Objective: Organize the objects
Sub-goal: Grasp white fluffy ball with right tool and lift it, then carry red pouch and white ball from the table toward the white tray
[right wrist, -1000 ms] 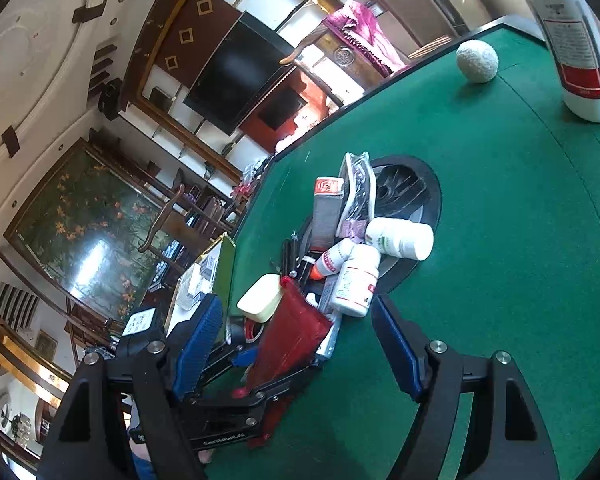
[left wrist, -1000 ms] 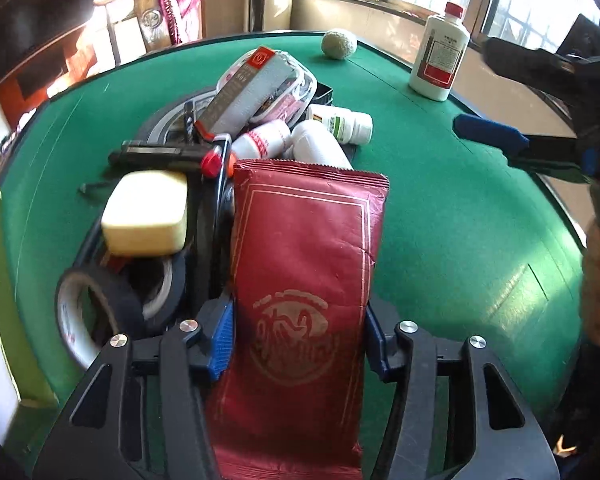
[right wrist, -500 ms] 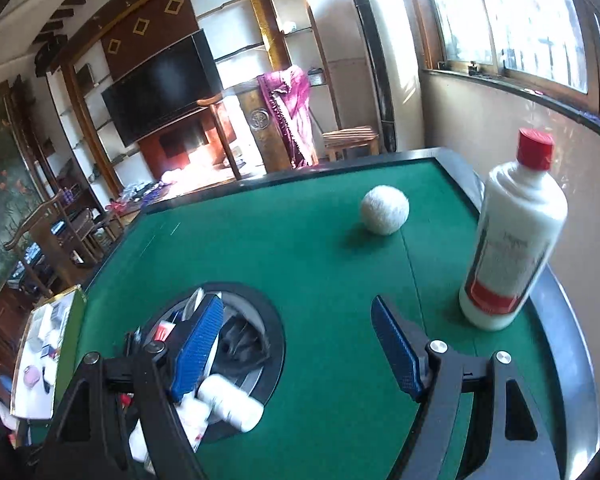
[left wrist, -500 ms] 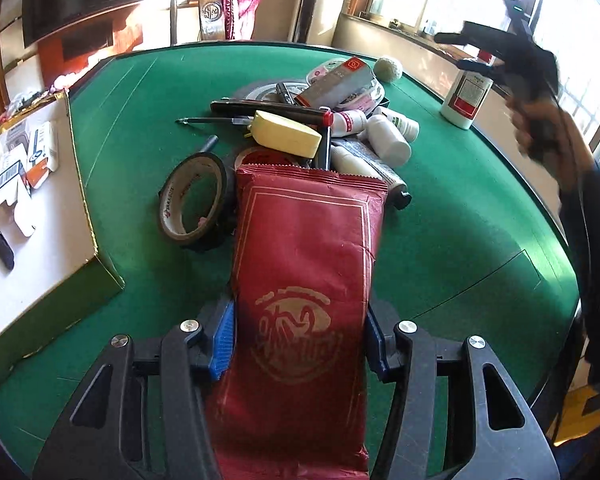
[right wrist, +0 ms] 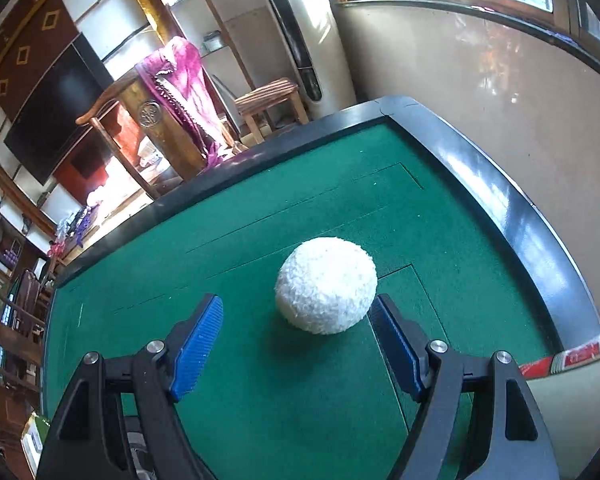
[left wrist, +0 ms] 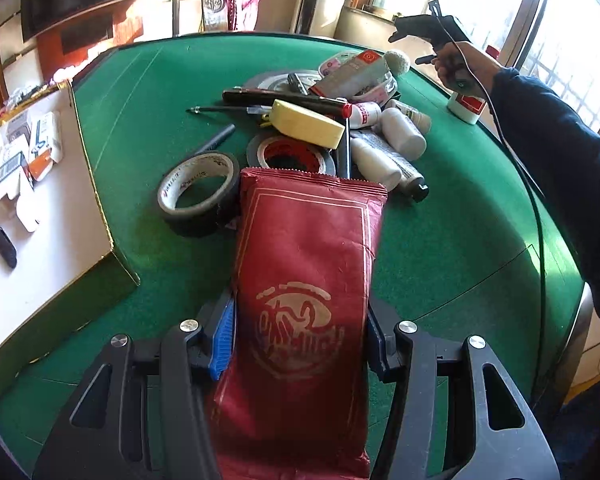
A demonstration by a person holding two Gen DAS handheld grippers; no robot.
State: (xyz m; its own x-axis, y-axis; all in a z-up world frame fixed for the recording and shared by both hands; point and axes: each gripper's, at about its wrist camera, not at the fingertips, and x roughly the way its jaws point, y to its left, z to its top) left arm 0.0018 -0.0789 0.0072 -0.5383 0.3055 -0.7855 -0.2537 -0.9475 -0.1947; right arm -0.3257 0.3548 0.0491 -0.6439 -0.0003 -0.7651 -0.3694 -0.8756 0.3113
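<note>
left gripper (left wrist: 300,344): clamped on the red packet (left wrist: 306,288), blue pads pressing both of its long sides; the packet sticks out forward, held above the green felt.
right gripper (right wrist: 296,344): jaws spread wide, holding nothing, low over the felt near the table's far corner.
white ball (right wrist: 326,284): fuzzy, resting on the felt just ahead of the spread fingers, nearer the right-hand pad; not touching either as far as can be seen.
pile: middle of the table (left wrist: 440,240), beyond the packet's far end, a heap with a yellow sponge (left wrist: 306,128) on top, two tape rolls (left wrist: 198,192) at its near side, and white bottles (left wrist: 404,136) on its right.
white-lined box (left wrist: 52,208): open, at the table's left edge, with small cartons inside.
right hand (left wrist: 460,64): raised over the far right edge, gripping its tool's handle.
</note>
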